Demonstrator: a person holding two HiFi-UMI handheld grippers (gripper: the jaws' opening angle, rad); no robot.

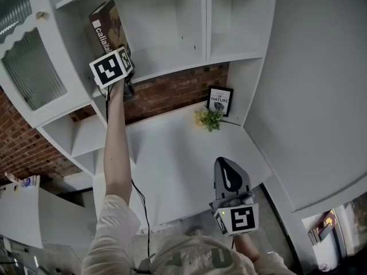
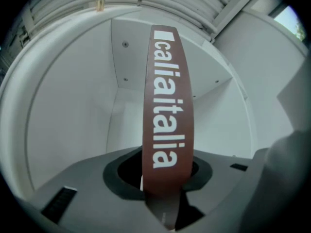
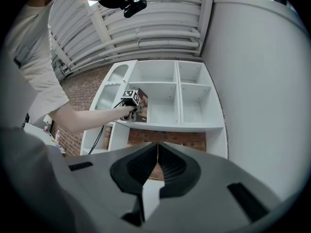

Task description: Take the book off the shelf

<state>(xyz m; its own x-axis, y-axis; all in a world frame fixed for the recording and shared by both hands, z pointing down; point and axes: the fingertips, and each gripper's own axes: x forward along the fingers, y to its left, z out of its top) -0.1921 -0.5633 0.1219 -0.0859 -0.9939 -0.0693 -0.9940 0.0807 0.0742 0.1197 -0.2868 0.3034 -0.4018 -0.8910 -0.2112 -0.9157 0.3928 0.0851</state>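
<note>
The right tool is held shut and empty, well below the shelf. The book is clamped by its spine in the left tool and tilted in the shelf's left compartment. It is judged gripped, not yet drawn clear.

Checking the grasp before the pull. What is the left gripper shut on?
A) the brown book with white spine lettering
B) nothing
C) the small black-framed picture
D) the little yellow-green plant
A: in its own view the left gripper clamps the spine of the brown book with white lettering.
</note>
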